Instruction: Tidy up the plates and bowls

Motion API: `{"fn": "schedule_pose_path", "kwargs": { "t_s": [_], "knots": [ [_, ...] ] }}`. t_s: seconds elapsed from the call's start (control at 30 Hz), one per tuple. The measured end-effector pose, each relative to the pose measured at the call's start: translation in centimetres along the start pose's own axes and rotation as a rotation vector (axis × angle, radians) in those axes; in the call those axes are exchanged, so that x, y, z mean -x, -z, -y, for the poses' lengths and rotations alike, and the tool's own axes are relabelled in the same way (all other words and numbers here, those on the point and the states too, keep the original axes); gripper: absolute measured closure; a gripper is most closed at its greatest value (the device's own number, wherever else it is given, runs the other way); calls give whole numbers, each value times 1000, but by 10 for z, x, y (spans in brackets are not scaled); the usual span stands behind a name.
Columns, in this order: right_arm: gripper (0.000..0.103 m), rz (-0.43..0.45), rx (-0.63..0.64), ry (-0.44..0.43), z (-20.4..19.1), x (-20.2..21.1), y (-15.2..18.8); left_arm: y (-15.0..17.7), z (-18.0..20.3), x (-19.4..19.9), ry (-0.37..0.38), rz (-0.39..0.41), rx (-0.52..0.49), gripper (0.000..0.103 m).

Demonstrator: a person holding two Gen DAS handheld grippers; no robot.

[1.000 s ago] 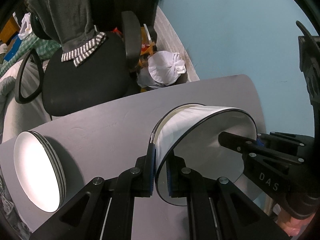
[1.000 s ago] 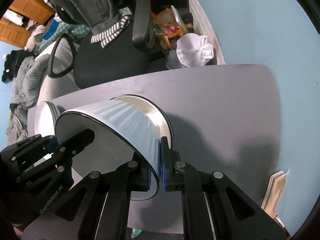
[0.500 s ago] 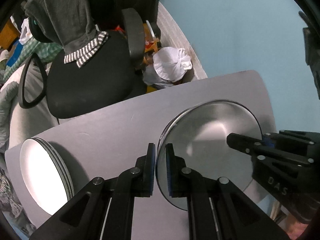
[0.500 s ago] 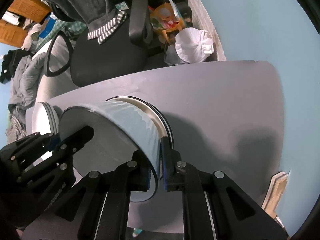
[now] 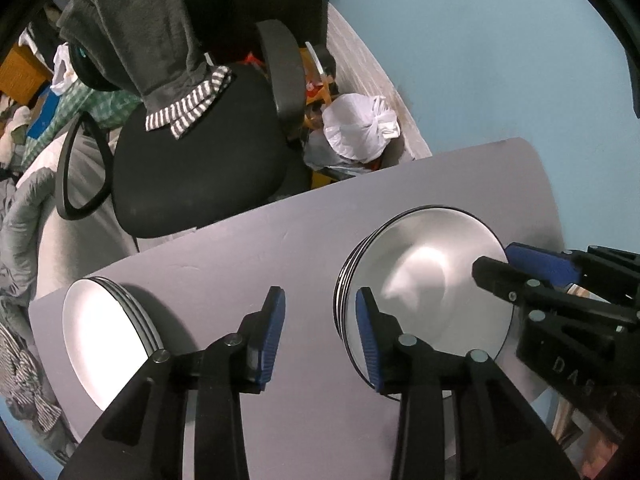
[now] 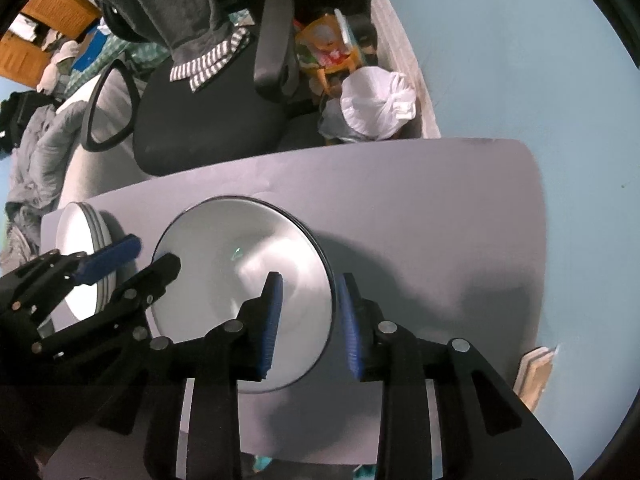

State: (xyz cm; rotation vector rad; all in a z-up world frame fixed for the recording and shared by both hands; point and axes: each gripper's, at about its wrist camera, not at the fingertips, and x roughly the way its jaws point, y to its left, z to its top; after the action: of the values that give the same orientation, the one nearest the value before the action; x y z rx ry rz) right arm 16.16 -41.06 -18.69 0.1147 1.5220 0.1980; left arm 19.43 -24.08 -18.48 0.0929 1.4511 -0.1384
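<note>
A stack of white bowls with dark rims [image 5: 428,280] sits on the grey table [image 5: 248,256]; it also shows in the right wrist view [image 6: 240,268]. A stack of white plates [image 5: 104,336] lies at the table's left end, and shows in the right wrist view [image 6: 80,256]. My left gripper [image 5: 320,328] is open at the bowl stack's left rim. My right gripper [image 6: 308,320] is open, with a finger on each side of the stack's right rim. Each gripper shows in the other's view, the right one [image 5: 532,272] and the left one [image 6: 124,260].
A black office chair [image 5: 200,168] draped with grey clothing stands beyond the table's far edge. A white tied bag [image 5: 360,128] lies on the floor by the blue wall [image 5: 480,60]. Bedding and clutter lie at the far left.
Both grippers held a bowl by its rim and lowered it onto the stack. Both jaws have since opened and let go of it.
</note>
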Motion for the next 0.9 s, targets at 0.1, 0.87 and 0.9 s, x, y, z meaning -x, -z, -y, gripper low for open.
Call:
{"fn": "schedule_pose_path", "kwargs": {
  "t_s": [0.1,0.87,0.9],
  "knots": [
    [71,13,-15,4,3,1,0,0,-5,1,11,-7,20,63],
    [33,166,-36,13,4,54,25,29,-32,62,156,77,105,35],
    [33,170,-32,14,4,56,25,31,-33,64,162,79,105,32]
  ]
}}
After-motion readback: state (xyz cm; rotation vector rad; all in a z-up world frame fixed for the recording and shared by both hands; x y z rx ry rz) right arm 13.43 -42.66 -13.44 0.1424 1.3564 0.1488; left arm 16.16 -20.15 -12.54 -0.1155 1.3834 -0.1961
